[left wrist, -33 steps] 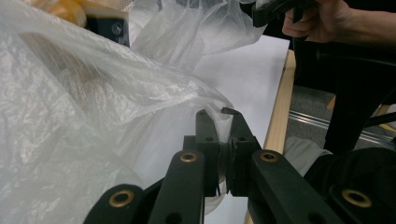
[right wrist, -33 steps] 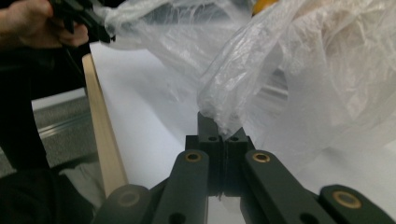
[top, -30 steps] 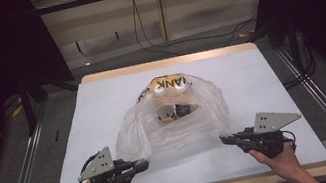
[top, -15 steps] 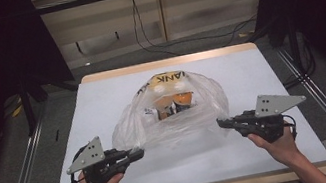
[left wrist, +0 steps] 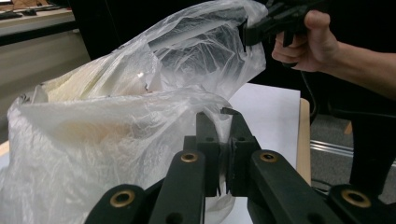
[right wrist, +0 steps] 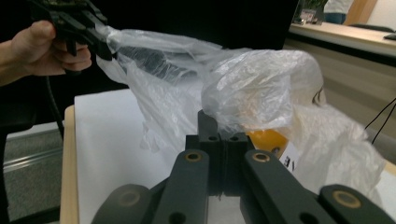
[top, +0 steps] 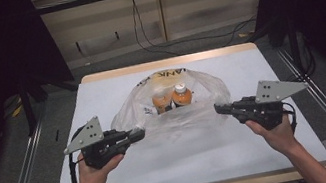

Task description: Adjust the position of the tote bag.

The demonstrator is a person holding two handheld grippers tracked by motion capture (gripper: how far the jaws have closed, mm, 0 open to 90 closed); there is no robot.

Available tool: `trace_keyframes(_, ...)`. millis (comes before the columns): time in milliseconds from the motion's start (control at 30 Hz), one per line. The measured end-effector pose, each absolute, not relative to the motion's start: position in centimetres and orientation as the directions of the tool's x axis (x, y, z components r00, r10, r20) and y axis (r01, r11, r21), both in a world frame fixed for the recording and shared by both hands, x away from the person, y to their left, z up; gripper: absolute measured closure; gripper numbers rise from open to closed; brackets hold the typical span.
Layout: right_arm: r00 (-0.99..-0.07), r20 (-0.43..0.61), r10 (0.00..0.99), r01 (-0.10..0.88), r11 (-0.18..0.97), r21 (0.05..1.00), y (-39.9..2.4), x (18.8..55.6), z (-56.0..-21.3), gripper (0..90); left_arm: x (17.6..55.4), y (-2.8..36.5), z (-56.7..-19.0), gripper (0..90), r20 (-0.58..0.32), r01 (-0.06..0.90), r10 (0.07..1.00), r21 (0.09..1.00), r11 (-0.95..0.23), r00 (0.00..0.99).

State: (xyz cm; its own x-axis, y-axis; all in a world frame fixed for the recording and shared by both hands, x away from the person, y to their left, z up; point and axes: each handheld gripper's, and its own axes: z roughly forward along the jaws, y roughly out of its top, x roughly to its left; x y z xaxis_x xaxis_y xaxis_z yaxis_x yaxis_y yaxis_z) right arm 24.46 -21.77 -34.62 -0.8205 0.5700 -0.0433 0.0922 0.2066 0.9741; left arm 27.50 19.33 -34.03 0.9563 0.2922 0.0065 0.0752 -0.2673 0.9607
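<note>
At the centre of the high view, the left gripper (top: 139, 134) and the right gripper (top: 220, 108) are each clamped on an edge of the clear plastic bag (top: 175, 114) holding two orange bottles (top: 172, 98). Both sides should rise level and evenly, so the thin film neither tears nor tips the bottles. Compared with the earlier frames, both hands are higher and the bag's mouth is pulled wider.
</note>
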Motion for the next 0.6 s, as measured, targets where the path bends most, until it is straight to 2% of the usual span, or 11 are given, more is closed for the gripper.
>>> trace_keyframes(267,-0.818,-0.040,0.574,0.080,0.181,0.980,-21.8,25.4,-33.4,89.7,28.3,18.6,-32.2,86.7,0.031,0.035,0.277,0.973,-0.230,0.960)
trace_keyframes(600,-0.807,-0.043,0.590,0.065,0.161,0.985,-22.3,26.6,-31.7,89.8,30.1,19.0,-31.0,86.8,0.028,0.040,0.326,0.979,-0.200,0.945)
